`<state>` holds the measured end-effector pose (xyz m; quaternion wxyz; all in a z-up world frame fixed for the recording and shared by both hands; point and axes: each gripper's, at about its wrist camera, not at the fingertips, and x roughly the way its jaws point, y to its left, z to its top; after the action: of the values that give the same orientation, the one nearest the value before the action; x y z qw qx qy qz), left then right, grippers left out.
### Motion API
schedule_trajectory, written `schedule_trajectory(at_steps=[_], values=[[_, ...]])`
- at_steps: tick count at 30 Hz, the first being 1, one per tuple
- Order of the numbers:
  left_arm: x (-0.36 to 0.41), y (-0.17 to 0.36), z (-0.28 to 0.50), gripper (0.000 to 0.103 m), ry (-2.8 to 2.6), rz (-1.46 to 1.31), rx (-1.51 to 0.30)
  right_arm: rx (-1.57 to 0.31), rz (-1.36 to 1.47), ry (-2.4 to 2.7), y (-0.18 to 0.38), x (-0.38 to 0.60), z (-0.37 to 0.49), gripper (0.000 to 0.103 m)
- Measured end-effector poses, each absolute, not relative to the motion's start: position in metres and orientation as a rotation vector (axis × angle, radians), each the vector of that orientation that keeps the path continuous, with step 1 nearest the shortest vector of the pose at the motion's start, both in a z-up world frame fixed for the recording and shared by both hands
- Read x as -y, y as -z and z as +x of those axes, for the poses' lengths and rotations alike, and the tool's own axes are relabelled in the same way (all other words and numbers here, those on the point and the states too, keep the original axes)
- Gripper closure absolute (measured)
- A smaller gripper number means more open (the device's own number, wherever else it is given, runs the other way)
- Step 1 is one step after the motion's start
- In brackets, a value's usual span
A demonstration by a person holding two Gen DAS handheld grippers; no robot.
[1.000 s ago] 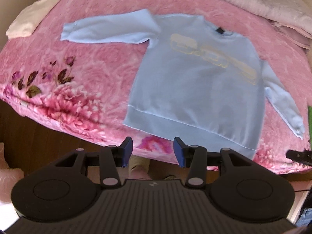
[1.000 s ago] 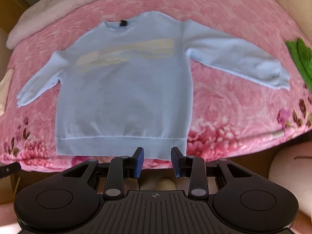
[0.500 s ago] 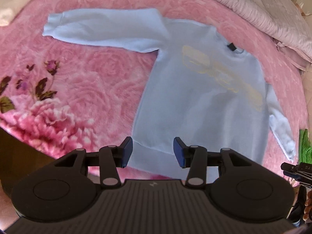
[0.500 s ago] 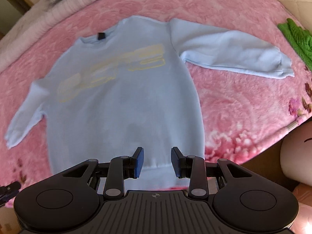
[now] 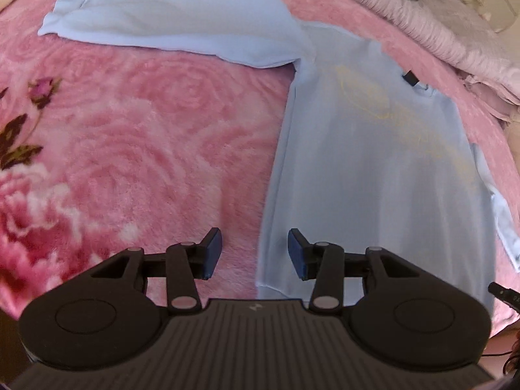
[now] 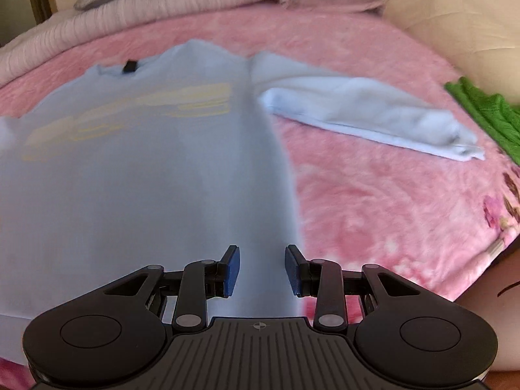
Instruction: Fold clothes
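Both grippers, left (image 5: 255, 253) & right (image 6: 261, 271), are dropping in way closer vs a sec ago, jaws spread w/ nothing pinched, closing on the hem corners of the blue sweatshirt (image 5: 373, 169) lying flat, sleeves out, on the pink blanket (image 5: 146, 149), so prob lining up a grab.

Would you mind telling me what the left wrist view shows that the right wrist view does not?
Only the left wrist view shows the left gripper, open over the sweatshirt's side edge, and the dark flower print. Only the right wrist view shows the right gripper, open over the sweatshirt's body, and a green cloth. Both show the flat sweatshirt, its yellow print, the black neck tag and the pink blanket.
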<state>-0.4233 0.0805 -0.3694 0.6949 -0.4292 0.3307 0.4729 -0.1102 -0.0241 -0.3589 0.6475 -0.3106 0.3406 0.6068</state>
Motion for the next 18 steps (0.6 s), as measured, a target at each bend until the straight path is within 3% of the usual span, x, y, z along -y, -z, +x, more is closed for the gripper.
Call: schedule_trajectory(at_steps=[9, 10, 12, 14, 18], values=[[-0.030, 0.385, -0.447, 0.065, -0.985, -0.889, -0.550, -0.955, -0.260, -1.473, 0.383, 0.094, -0.053, 0.068], [-0.024, 0.386, -0.449, 0.069, -0.975, -0.890, -0.531, -0.989, -0.234, -1.482, 0.383, 0.100, -0.050, 0.068], [-0.013, 0.389, -0.454, 0.092, -0.955, -0.890, -0.492, -1.064, -0.231, -1.490, 0.384, 0.103, -0.049, 0.068], [-0.002, 0.392, -0.458, 0.097, -0.935, -0.890, -0.454, -1.057, -0.251, -1.516, 0.382, 0.102, -0.050, 0.095], [0.006, 0.387, -0.461, 0.100, -0.955, -0.896, -0.472, -1.015, -0.251, -1.545, 0.367, 0.103, -0.054, 0.097]])
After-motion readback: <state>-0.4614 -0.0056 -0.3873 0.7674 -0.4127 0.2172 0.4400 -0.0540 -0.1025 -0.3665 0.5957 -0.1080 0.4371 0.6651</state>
